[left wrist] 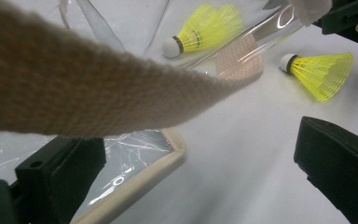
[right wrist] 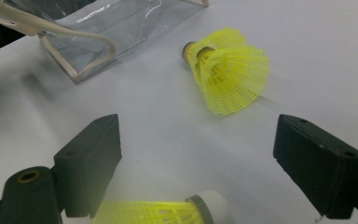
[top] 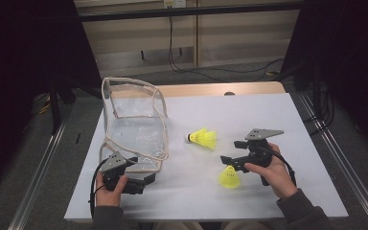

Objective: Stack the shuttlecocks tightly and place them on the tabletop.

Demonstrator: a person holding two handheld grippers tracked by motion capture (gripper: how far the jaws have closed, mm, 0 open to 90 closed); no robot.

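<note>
Jaws on the right gripper (top: pixel 230 162) stood wide apart, nothing pinched, poised over the near shuttlecock (top: pixel 229 178) lying on the white counter (top: pixel 268 120). Left gripper (top: pixel 146 181) jaws gaped too, at the near edge of the clear pouch (top: pixel 134 129), its woven strap (left wrist: pixel 74 88) slung across in front of them; whether they touched it, I couldn't tell. Far shuttlecock (top: pixel 203 138) lay just right of the pouch. Neither bird was bagged yet: both waited. No brand or writing was legible anywhere.

Two yellow shuttlecocks (top: pixel 203 137) (top: pixel 229 178), one clear pouch (top: pixel 134 125), seemingly with two webbing handles, one white table (top: pixel 249 115)
</note>
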